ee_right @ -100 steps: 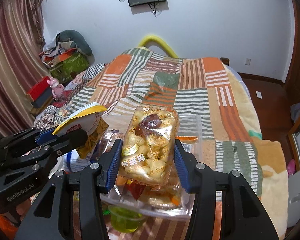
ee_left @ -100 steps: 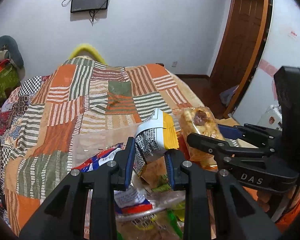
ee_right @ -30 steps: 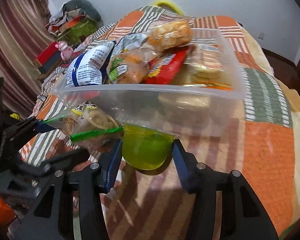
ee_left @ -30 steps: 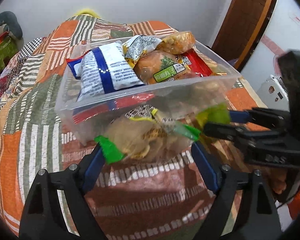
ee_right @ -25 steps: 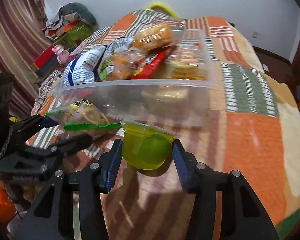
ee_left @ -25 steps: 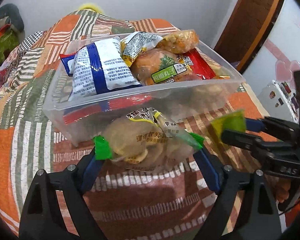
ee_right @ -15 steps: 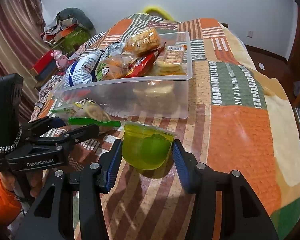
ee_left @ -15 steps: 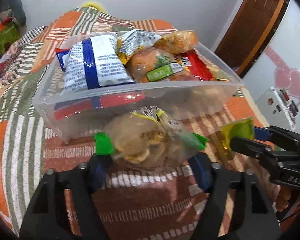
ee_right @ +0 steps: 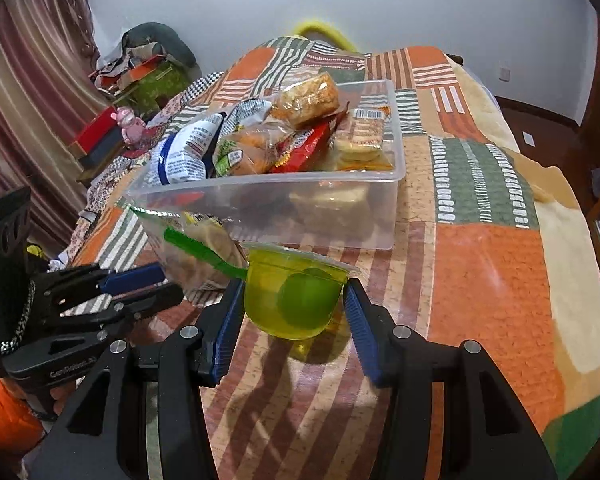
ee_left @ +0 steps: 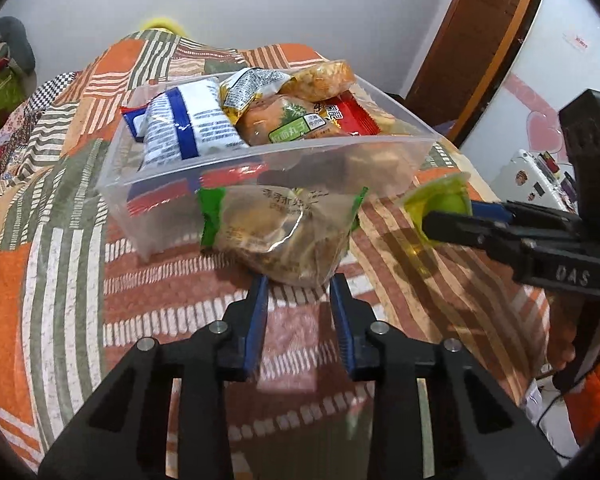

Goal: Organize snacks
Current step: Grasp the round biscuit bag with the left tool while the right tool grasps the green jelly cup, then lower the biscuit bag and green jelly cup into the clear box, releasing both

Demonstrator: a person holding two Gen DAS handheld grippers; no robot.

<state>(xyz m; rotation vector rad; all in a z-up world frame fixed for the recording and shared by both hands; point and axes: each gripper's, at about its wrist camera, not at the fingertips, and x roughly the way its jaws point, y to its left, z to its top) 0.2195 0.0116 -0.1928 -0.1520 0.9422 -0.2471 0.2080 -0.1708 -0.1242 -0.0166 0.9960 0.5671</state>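
Snack bin on bed, two packs held in front of it.

Bin (ee_right: 380, 184) stands on the bed (ee_right: 492, 264), filled with packets: wrapped bag (ee_left: 188, 128) at its left end, biscuit pack (ee_right: 360, 136) at its right end, puffed snack (ee_right: 306, 98) on top toward the back. Before the bin's near wall: clear pastry bag (ee_left: 280, 236) in the left claw (ee_left: 299, 280); jelly cup (ee_right: 296, 296) to its right, in the right claw (ee_right: 294, 292).

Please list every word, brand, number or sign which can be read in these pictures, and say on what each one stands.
"DAS": side of the right gripper.
"GenRobot.AI", small but legible: side of the left gripper.
Chinese print on the clear snack bag, the green label of the bun pack and the red packet: too blurred to read.
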